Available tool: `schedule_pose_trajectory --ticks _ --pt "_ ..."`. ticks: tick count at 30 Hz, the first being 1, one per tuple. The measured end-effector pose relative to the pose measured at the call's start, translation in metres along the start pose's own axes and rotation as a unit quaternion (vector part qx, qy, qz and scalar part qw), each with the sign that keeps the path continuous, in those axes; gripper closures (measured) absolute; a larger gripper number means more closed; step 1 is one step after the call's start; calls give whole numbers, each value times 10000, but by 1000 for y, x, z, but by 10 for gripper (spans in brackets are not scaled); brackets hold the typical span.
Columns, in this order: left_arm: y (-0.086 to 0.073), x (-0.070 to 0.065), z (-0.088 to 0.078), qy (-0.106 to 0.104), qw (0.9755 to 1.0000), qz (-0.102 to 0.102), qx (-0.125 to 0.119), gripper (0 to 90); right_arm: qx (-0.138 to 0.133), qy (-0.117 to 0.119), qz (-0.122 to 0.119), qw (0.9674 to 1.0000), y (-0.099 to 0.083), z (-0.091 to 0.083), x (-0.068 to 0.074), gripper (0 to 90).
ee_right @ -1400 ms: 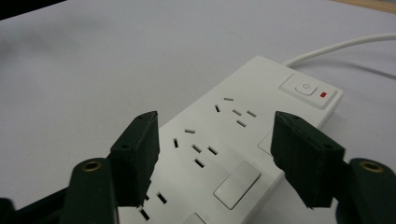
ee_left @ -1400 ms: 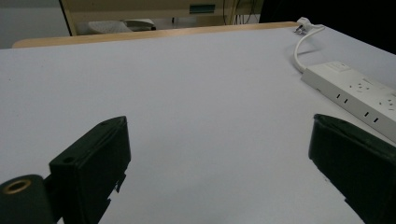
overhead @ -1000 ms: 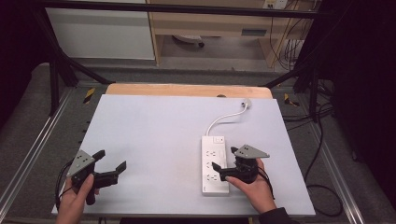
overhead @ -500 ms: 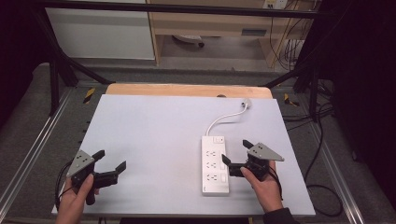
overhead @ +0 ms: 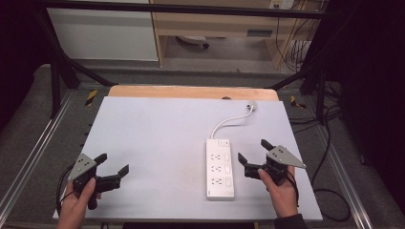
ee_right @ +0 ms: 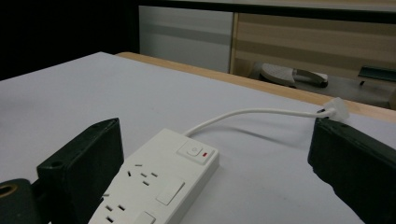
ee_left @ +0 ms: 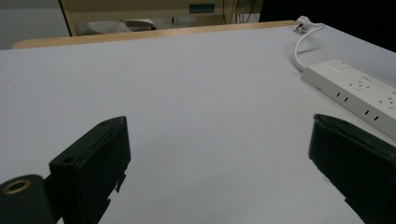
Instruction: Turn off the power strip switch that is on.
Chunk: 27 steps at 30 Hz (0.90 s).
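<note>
Two grippers sit low over my white table (overhead: 157, 133), both with jaws spread wide and nothing between them. My right gripper (overhead: 255, 157) is just right of the white power strip (overhead: 220, 168), not touching it. My left gripper (overhead: 112, 165) is well left of it.

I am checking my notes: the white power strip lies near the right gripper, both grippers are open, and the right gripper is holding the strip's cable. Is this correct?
Not quite. The right gripper holds nothing: the high view shows its fingers open beside the power strip, while the cable runs off toward the table's far edge. The rest is right; the left gripper is open too.
</note>
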<state>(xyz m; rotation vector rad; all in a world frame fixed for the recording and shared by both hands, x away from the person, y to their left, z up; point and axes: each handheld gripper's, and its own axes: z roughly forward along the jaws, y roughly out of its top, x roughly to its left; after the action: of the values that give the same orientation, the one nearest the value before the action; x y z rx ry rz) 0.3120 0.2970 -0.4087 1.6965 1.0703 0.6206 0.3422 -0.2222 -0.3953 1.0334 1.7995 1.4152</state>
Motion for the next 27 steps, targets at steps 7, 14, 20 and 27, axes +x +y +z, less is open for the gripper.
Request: schedule_pose_trajectory --ticks 7,14,20,27 --pt "0 0 -1 -10 10000 -6 5 56 -71 -200 39 9998 1 -12 -15 38" --pt "0 0 -1 -4 10000 -9 3 56 -92 -223 172 9996 0 -23 -28 32" --pt "0 1 -1 3 10000 -4 -2 56 -148 -303 220 9992 0 -28 -33 32" --pt "0 1 -1 8 10000 -9 -14 56 -140 -429 252 9987 0 -34 -40 29"
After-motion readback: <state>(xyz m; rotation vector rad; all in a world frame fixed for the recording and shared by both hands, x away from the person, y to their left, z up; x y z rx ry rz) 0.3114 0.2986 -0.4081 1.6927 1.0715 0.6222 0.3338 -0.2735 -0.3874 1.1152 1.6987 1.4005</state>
